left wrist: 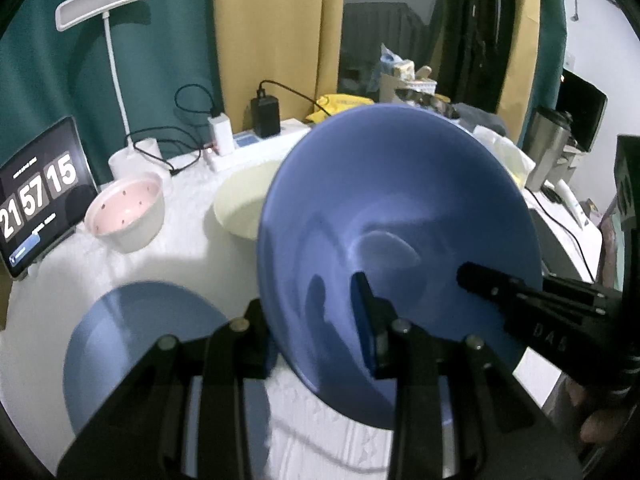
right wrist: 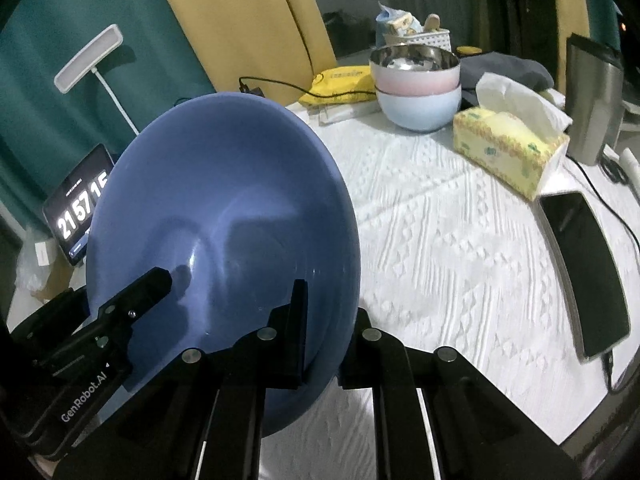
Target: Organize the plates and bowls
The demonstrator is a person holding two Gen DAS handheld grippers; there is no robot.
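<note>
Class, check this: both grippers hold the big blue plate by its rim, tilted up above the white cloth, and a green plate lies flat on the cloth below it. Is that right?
Not quite. The plate lying flat is blue, not green, as the left wrist view shows. The rest holds: the left gripper and right gripper both grip the big blue plate, tilted above the white cloth.

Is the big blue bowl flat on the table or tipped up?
Tipped up: the blue bowl stands steeply on edge, its inside facing both cameras, rim pinched by the left gripper and right gripper.

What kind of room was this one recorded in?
Probably a lived-in home room, not a lab: a cloth-covered table before curtains, cluttered with a tissue box, a desk lamp and a tablet clock.
</note>
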